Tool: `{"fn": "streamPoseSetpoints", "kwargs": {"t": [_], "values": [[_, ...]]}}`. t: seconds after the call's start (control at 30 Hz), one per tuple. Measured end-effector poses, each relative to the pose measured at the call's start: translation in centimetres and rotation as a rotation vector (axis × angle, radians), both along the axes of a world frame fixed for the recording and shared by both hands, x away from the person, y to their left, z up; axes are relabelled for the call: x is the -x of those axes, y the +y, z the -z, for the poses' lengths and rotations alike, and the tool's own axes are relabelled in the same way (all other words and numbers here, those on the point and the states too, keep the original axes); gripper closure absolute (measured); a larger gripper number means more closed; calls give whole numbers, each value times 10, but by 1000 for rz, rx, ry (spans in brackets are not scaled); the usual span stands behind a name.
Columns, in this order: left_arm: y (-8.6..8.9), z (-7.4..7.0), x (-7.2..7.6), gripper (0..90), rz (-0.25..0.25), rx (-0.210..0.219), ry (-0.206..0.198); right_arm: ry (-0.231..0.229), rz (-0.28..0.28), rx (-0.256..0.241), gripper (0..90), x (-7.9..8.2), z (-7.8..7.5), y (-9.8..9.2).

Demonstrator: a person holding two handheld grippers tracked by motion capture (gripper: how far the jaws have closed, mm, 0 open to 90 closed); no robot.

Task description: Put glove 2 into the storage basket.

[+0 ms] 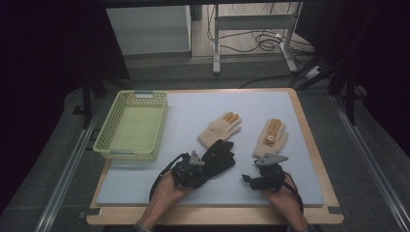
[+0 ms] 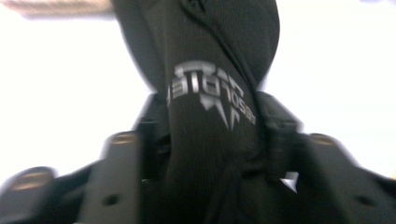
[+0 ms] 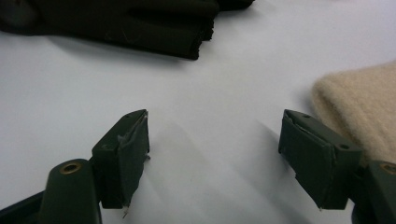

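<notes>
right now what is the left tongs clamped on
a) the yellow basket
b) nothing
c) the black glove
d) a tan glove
c: in the left gripper view the jaws of the left tongs pinch the black glove, while the right tongs stand open over the mat.

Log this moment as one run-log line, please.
left gripper: shut on black glove | right gripper: open, empty, above mat | basket: empty

Black glove (image 1: 218,158), silver logo, clamped at cuff, lying on white mat.
</notes>
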State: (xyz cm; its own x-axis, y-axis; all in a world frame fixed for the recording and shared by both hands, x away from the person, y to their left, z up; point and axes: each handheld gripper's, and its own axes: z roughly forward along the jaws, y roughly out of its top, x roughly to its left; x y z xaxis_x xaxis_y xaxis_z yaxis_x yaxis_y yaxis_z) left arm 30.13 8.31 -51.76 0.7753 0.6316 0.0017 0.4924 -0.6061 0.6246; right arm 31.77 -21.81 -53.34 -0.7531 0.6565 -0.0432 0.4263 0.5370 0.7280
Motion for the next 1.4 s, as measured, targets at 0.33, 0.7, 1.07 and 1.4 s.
{"fn": "streamPoseSetpoints", "kwargs": {"t": [0.33, 0.7, 1.07, 1.4], "values": [[10, -7, -2, 680, 29, 92, 14, 1, 1, -1, 243, 0, 0, 0], [17, -37, -8, 670, -10, 105, -31, 1, 2, -2, 243, 0, 0, 0], [46, -67, -24, 665, -95, 115, -78, 0, 1, -1, 242, 0, 0, 0], [79, -87, -43, 664, -209, 95, -124, 0, 1, -1, 241, 0, 0, 0]]}}
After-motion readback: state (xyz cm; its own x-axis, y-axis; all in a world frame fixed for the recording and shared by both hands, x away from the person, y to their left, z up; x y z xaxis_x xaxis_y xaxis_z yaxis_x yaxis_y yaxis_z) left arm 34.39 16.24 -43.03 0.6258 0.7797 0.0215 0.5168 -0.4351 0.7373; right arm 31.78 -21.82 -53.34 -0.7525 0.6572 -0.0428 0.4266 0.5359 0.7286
